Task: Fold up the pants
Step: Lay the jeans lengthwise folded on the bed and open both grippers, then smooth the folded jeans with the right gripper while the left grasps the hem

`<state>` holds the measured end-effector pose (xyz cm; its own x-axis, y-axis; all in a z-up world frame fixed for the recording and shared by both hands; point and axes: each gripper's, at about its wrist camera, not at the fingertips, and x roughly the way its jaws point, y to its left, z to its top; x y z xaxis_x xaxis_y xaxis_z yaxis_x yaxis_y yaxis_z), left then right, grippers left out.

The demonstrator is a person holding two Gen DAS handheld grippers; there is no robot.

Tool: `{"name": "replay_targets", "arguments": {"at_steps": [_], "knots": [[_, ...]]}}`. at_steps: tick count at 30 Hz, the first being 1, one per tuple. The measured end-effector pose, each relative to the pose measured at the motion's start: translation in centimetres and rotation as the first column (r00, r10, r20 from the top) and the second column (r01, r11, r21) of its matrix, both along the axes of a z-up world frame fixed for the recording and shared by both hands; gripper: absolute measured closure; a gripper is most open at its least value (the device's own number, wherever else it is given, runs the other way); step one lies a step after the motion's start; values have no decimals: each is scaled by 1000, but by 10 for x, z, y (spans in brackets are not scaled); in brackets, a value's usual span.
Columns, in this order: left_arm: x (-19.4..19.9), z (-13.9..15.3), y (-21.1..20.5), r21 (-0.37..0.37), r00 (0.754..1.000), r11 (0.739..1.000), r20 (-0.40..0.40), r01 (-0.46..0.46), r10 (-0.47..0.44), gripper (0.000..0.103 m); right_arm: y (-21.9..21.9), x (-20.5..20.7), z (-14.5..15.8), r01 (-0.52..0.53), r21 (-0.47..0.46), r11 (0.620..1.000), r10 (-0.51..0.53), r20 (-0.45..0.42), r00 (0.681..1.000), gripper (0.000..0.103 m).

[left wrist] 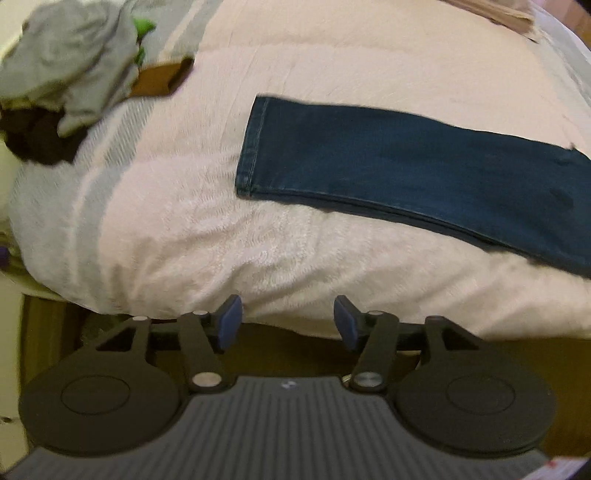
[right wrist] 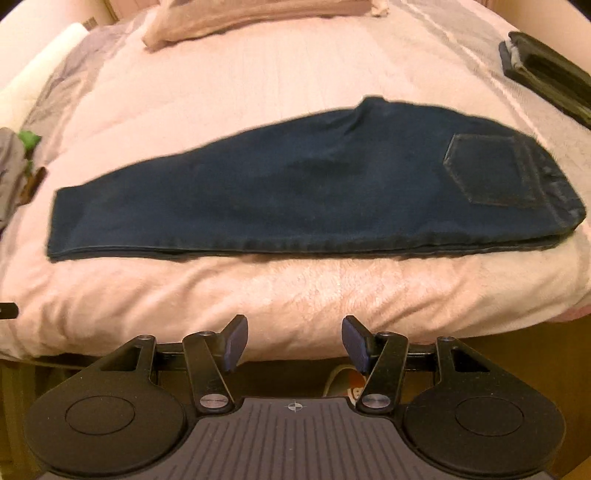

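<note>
Dark blue jeans [right wrist: 295, 192] lie flat on the pale pink bedcover, folded lengthwise with one leg on the other, a back pocket [right wrist: 495, 170] facing up at the right. The left wrist view shows their hem end [left wrist: 388, 166] stretching off to the right. My left gripper [left wrist: 287, 323] is open, back at the bed's near edge, below and left of the hem, holding nothing. Also open and holding nothing, my right gripper [right wrist: 294, 342] hangs at the bed's near edge in front of the middle of the jeans, not touching them.
A heap of grey and dark clothes [left wrist: 70, 62] with a brown piece lies at the bed's far left. A pillow [right wrist: 236, 18] rests at the far end. A dark flat object [right wrist: 546, 70] sits at the far right. The bedcover [right wrist: 221, 92] drops off just before both grippers.
</note>
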<state>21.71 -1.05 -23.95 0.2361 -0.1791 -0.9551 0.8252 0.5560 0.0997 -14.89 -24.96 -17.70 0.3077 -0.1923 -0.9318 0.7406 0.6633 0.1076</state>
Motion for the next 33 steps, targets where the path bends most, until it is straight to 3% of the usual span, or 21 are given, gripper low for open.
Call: {"name": "replay_targets", "arguments": {"at_steps": [6, 14, 23, 29, 33], "knots": [[-29, 51, 12, -50, 997, 996, 15, 78, -78, 44, 24, -6, 52, -49, -55, 997, 51, 31, 998, 49], [-52, 89, 20, -111, 987, 981, 50, 157, -152, 41, 43, -28, 75, -6, -64, 998, 10, 57, 998, 49], [-67, 86, 10, -109, 985, 979, 38, 172, -168, 41, 41, -38, 76, -20, -52, 998, 22, 44, 999, 49], [-68, 67, 16, -217, 988, 964, 7, 153, -156, 42, 29, -45, 60, -38, -25, 999, 38, 16, 999, 49], [-56, 42, 16, -231, 997, 972, -56, 45, -60, 56, 11, -55, 46, -45, -10, 999, 44, -11, 999, 49]]}}
